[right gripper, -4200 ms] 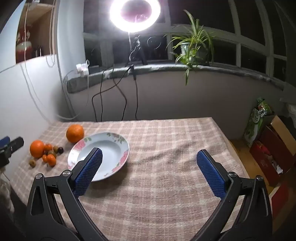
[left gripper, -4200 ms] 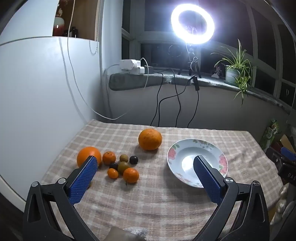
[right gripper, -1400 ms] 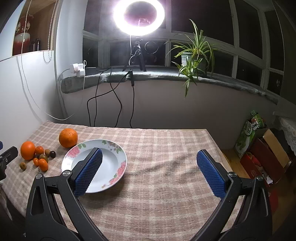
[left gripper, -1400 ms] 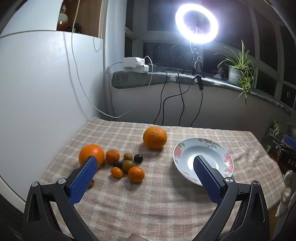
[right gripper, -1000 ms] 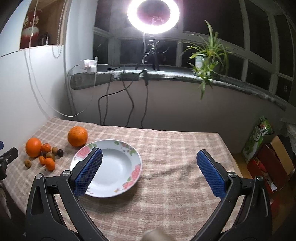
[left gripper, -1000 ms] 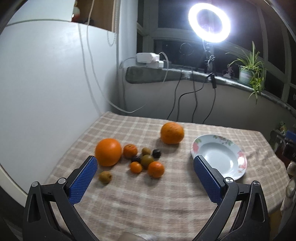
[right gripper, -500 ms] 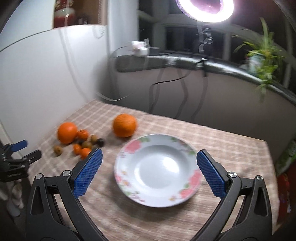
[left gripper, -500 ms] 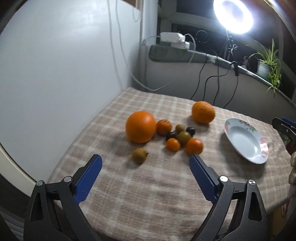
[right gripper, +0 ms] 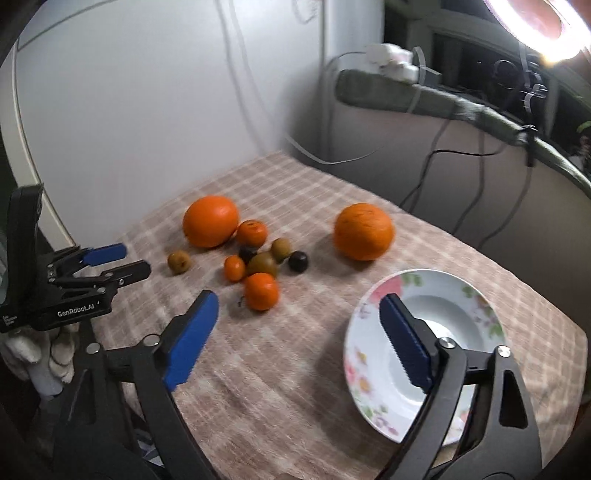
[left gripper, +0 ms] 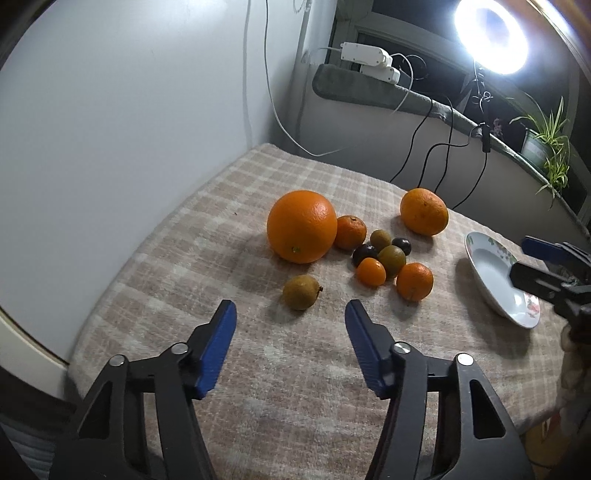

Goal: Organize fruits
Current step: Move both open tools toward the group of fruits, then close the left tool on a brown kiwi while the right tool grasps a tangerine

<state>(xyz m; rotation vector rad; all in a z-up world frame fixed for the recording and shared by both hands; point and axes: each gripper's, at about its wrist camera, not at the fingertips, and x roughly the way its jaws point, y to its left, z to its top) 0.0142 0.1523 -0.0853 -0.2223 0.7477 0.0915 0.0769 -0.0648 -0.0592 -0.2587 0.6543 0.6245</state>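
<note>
Two close wrist views, left and right, sharing the fruit cluster [left gripper: 384,254] [right gripper: 258,258]

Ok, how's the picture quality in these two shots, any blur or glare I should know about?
Left wrist view: sharp; the ring light blows out white at top right, fruit such as the large orange casts soft shadows toward the camera, and fisheye bends the wall edge. Right wrist view: motion blur smears the second orange, the cables and the plaid tablecloth; the ring light flares in the corner.

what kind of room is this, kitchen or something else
Probably an enclosed balcony or sunroom at home, set up for filming, not clearly a kitchen: a ring light against dark windows, a potted plant on the sill, and a table with a checked cloth.
</note>
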